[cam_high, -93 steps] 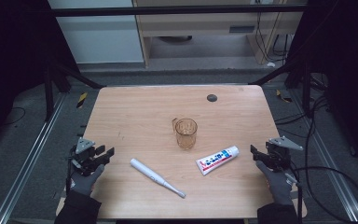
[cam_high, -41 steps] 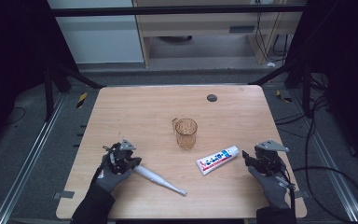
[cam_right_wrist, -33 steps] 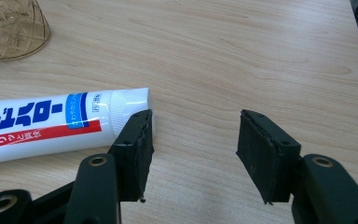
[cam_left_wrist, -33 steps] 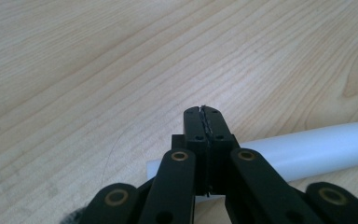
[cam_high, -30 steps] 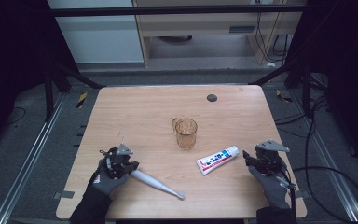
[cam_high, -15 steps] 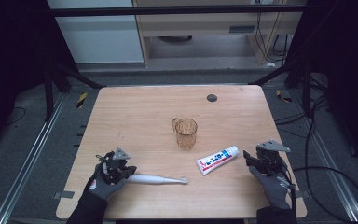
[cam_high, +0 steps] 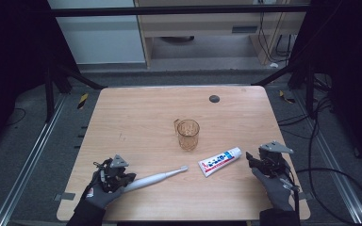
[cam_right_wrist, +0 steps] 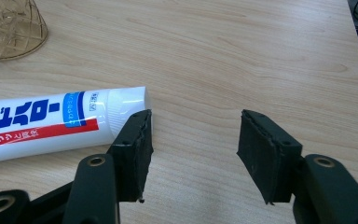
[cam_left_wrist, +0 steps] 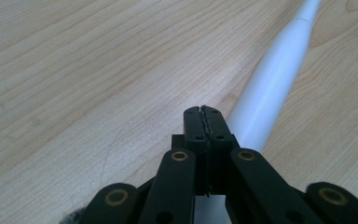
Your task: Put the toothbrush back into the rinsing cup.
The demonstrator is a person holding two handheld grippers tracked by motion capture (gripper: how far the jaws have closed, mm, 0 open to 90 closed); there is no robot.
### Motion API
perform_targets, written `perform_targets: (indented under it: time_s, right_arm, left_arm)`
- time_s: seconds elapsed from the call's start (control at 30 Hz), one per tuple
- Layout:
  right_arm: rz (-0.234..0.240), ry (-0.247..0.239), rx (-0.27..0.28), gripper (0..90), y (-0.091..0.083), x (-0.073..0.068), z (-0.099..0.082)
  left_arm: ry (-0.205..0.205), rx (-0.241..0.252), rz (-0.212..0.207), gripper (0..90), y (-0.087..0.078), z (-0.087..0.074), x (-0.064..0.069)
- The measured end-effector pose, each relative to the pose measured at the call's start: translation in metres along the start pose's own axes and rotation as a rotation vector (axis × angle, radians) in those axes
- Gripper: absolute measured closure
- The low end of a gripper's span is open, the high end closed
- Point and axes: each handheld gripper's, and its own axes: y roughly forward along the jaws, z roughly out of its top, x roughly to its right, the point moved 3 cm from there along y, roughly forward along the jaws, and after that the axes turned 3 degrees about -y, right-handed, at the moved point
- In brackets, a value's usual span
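My left gripper [cam_left_wrist: 204, 114] jaws pressed together, empty, beside toothbrush [cam_left_wrist: 271, 84] handle. My right gripper [cam_right_wrist: 193, 140] gapes wide beside toothpaste tube [cam_right_wrist: 51, 122] cap. High view adds amber glass cup [cam_high: 188, 134] beyond tube.

From above, my table [cam_high: 136, 117] is evenly and softly lit, while the floor and frame around it sink into near black. The overhead picture is grainy and slightly soft. Along my left gripper [cam_left_wrist: 204, 122], the near links blur and the wood grain stays sharp. Beside my right gripper [cam_right_wrist: 193, 140], the toothpaste tube [cam_right_wrist: 51, 122] carries a mild white sheen, with faint shadows under it.
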Motion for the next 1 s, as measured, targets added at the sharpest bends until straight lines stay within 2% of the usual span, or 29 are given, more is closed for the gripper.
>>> perform_targets:
  time_s: [0.47, 0.63, 0.7, 0.8, 1.0]
  right_arm:
    - [-0.001, 0.002, -0.001, 44.3, 0.0, 0.001, 0.0]
    - [-0.002, 0.006, -0.002, 44.2, 0.0, 0.001, 0.0]
    - [-0.004, 0.003, 0.002, 44.1, 0.0, 0.002, 0.0]
    - [-0.005, 0.007, -0.001, 43.7, -0.001, 0.002, 0.001]
    - [-0.011, 0.016, 0.002, 42.9, -0.002, 0.003, 0.003]
  left_arm:
    - [0.002, -0.011, -0.017, 89.9, -0.004, -0.009, 0.009]
    - [-0.01, -0.003, -0.019, 89.5, -0.006, -0.007, 0.007]
    - [-0.019, 0.018, -0.02, 86.8, -0.009, -0.003, 0.006]
    - [-0.007, 0.032, -0.023, 81.8, -0.016, 0.006, 0.004]
    - [-0.026, 0.06, -0.038, 71.0, -0.026, 0.021, 0.002]
